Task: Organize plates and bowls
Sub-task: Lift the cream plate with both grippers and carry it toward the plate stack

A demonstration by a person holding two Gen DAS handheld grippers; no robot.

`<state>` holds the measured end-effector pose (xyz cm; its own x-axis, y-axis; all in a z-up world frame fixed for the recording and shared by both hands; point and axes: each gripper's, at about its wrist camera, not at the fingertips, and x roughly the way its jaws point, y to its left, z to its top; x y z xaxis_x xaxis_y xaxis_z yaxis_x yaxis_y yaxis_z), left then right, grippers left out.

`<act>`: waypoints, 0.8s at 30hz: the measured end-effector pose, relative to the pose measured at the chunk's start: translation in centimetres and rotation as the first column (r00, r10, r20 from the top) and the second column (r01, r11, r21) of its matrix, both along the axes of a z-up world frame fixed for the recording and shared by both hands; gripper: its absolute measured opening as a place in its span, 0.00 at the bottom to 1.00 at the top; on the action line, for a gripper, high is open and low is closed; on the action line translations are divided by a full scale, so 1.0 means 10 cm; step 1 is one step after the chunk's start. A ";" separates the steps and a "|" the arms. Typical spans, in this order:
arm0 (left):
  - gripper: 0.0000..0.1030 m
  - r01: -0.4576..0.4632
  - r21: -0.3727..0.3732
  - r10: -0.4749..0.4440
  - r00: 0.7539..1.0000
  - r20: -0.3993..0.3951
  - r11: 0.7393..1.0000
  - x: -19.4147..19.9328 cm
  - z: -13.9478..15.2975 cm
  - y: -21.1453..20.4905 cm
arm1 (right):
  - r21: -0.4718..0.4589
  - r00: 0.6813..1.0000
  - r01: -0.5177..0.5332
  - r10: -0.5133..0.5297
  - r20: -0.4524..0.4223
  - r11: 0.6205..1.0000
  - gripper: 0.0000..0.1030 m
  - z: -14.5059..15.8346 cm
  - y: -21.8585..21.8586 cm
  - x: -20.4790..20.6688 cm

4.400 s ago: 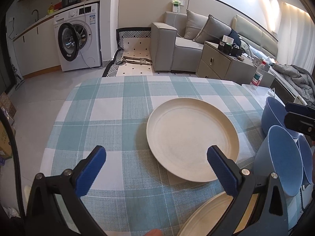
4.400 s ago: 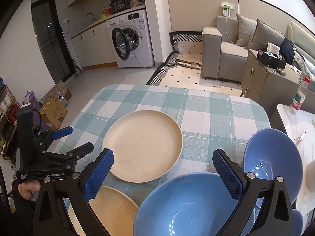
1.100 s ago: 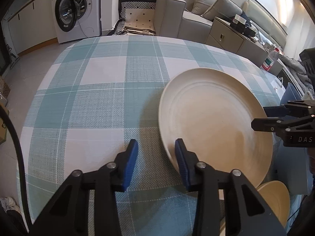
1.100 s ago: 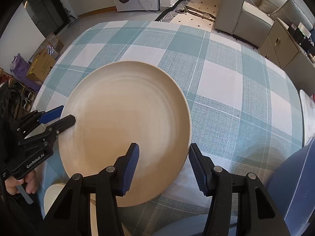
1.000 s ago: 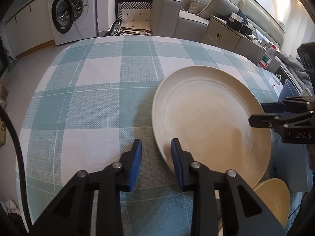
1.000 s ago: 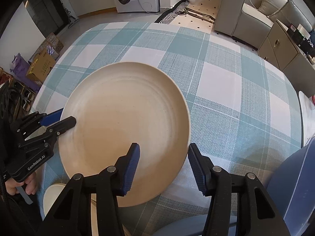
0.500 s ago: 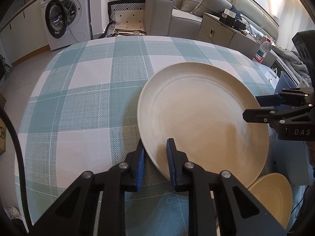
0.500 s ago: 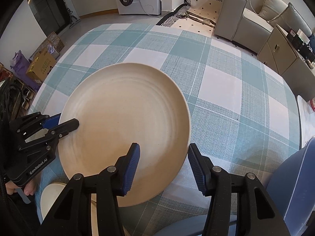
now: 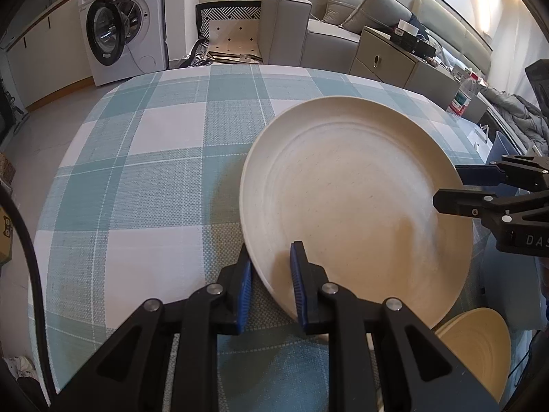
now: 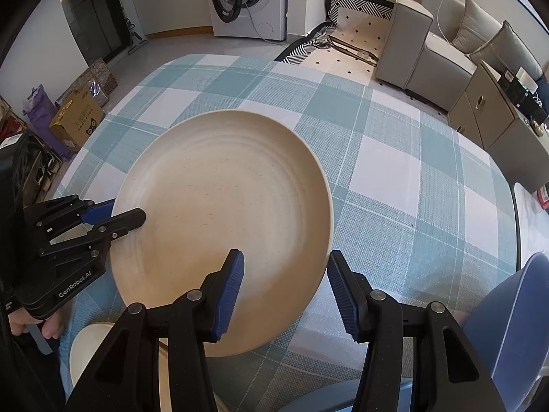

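A large beige plate [image 9: 353, 199] [image 10: 219, 213] lies on the teal checked tablecloth [image 9: 137, 189], its left side tipped up a little. My left gripper [image 9: 271, 257] [image 10: 128, 215] is shut on the plate's near-left rim, one pad under it and one on top. My right gripper [image 10: 284, 274] [image 9: 446, 188] is open at the opposite rim. The plate's edge runs between its blue pads [image 10: 233, 285] without touching them. A smaller beige plate [image 9: 477, 343] [image 10: 85, 346] sits by the table's near edge. Blue bowls [image 10: 507, 319] stand at the right.
Beyond the table are a washing machine [image 9: 120, 34], a grey sofa [image 9: 308, 27] and a low cabinet [image 10: 487, 116]. Cardboard boxes [image 10: 75, 116] sit on the floor at the left. A hand [image 10: 31, 322] holds the left gripper's handle.
The left jaws, earlier apart around the plate's rim, have closed onto it, and the plate's left side now sits slightly higher. The right gripper has stayed at the opposite rim.
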<state>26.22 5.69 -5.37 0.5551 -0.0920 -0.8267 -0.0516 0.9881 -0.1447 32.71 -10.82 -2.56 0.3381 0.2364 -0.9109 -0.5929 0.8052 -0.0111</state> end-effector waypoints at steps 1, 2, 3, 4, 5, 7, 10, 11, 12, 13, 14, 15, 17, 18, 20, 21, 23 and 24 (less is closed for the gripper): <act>0.19 -0.003 -0.001 0.003 1.000 0.001 1.000 0.00 0.00 0.01 | 0.002 1.000 -0.003 0.003 0.006 1.000 0.51 0.01 0.01 0.00; 0.19 -0.006 -0.001 0.006 1.000 0.003 1.000 0.00 0.00 0.01 | 0.004 1.000 -0.004 0.004 0.012 1.000 0.51 0.02 0.01 -0.01; 0.19 -0.009 -0.001 0.009 1.000 0.006 1.000 0.00 0.00 0.01 | 0.005 1.000 -0.005 0.005 0.017 1.000 0.51 0.02 0.02 -0.01; 0.19 -0.010 0.000 0.010 1.000 0.007 1.000 0.00 0.01 0.01 | 0.004 1.000 -0.007 0.007 0.021 1.000 0.51 0.03 0.02 -0.02; 0.19 -0.011 0.000 0.011 1.000 0.009 1.000 0.00 0.01 0.02 | 0.004 1.000 -0.008 0.008 0.030 1.000 0.51 0.04 0.02 -0.03; 0.19 -0.014 -0.001 0.014 1.000 0.014 1.000 -0.01 0.02 0.02 | 0.007 0.999 -0.008 0.007 0.037 1.000 0.51 0.05 0.02 -0.03; 0.19 -0.016 -0.002 0.016 1.000 0.021 1.000 -0.02 0.03 0.03 | 0.011 0.999 -0.007 0.007 0.054 1.000 0.51 0.08 0.02 -0.06; 0.19 -0.017 -0.004 0.017 1.000 0.023 1.000 -0.02 0.04 0.03 | 0.011 0.998 -0.009 0.009 0.058 1.000 0.51 0.08 0.02 -0.07; 0.19 -0.019 -0.005 0.019 1.000 0.024 1.000 -0.03 0.04 0.03 | 0.012 0.998 -0.010 0.010 0.061 1.000 0.51 0.09 0.02 -0.08; 0.19 -0.022 -0.006 0.022 0.999 0.027 1.000 -0.03 0.04 0.04 | 0.012 0.998 -0.012 0.011 0.065 1.000 0.51 0.10 0.02 -0.09; 0.19 -0.023 -0.007 0.023 0.999 0.029 1.000 -0.03 0.04 0.04 | 0.014 0.998 -0.013 0.012 0.068 1.000 0.51 0.10 0.02 -0.09; 0.19 -0.024 -0.007 0.025 0.999 0.030 1.000 -0.03 0.05 0.05 | 0.015 0.997 -0.013 0.012 0.073 1.000 0.51 0.12 0.02 -0.10; 0.19 -0.026 -0.010 0.027 0.999 0.035 1.000 -0.04 0.06 0.05 | 0.017 0.996 -0.013 0.011 0.086 1.000 0.51 0.14 0.03 -0.12; 0.19 -0.027 -0.011 0.027 0.999 0.038 1.000 -0.04 0.07 0.05 | 0.016 0.996 -0.013 0.012 0.092 1.000 0.51 0.15 0.03 -0.13; 0.19 -0.030 -0.015 0.031 0.999 0.043 0.999 -0.04 0.08 0.07 | 0.014 0.994 -0.019 0.018 0.110 1.000 0.51 0.18 0.04 -0.17; 0.19 -0.032 -0.016 0.033 0.998 0.046 0.999 -0.05 0.09 0.07 | 0.009 0.992 -0.024 0.023 0.123 1.000 0.51 0.20 0.05 -0.20; 0.19 -0.037 -0.023 0.038 0.998 0.052 0.999 -0.06 0.11 0.09 | 0.007 0.990 -0.028 0.026 0.137 1.000 0.51 0.23 0.05 -0.24; 0.19 -0.039 -0.023 0.040 0.998 0.055 0.999 -0.07 0.12 0.09 | 0.007 0.989 -0.029 0.028 0.143 1.000 0.51 0.25 0.06 -0.26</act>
<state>25.55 6.62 -4.19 0.6038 -0.0870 -0.7923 -0.0820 0.9820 -0.1703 30.12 -10.23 -0.06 0.4577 0.2563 -0.8514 -0.6086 0.7883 -0.0898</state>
